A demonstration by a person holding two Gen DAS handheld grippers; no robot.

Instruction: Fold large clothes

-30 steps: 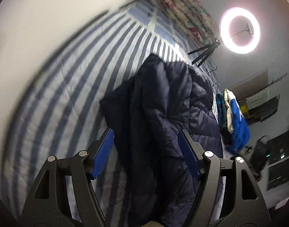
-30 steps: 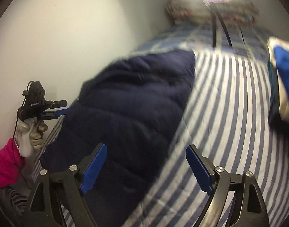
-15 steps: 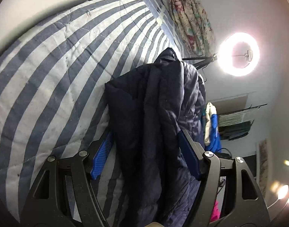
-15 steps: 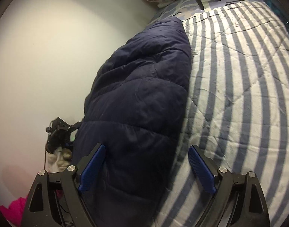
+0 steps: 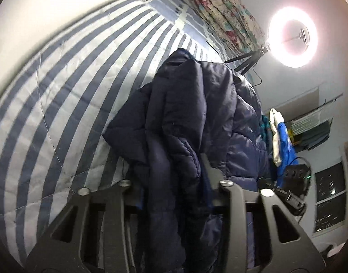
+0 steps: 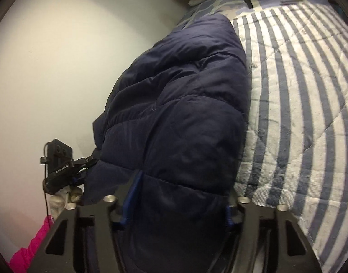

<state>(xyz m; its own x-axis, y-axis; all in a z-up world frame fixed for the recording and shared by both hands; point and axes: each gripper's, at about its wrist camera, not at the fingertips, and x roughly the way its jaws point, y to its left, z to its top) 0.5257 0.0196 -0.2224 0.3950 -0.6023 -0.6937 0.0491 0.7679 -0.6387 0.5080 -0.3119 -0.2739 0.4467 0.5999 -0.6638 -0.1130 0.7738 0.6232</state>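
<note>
A large navy puffer jacket (image 5: 187,118) lies bunched on a blue-and-white striped quilt (image 5: 60,104). My left gripper (image 5: 174,182) is shut on a thick fold of the jacket, which hides its blue pads. The jacket also fills the right wrist view (image 6: 178,104), lying lengthwise on the quilt (image 6: 299,91). My right gripper (image 6: 180,195) is shut on the jacket's near edge, with the cloth bulging between the jaws. The left gripper (image 6: 60,166) shows at the left in that view, clamped on the jacket's other side.
A lit ring light (image 5: 292,37) on a tripod stands at the bed's far end beside a floral bundle (image 5: 221,16). A blue and white garment (image 5: 281,141) lies beyond the jacket. A pale wall (image 6: 60,56) runs along the bed. A pink sleeve (image 6: 30,248) shows low left.
Both grippers were open around the jacket half a second ago. Both have now closed on its folds. The views have shifted slightly closer to the jacket.
</note>
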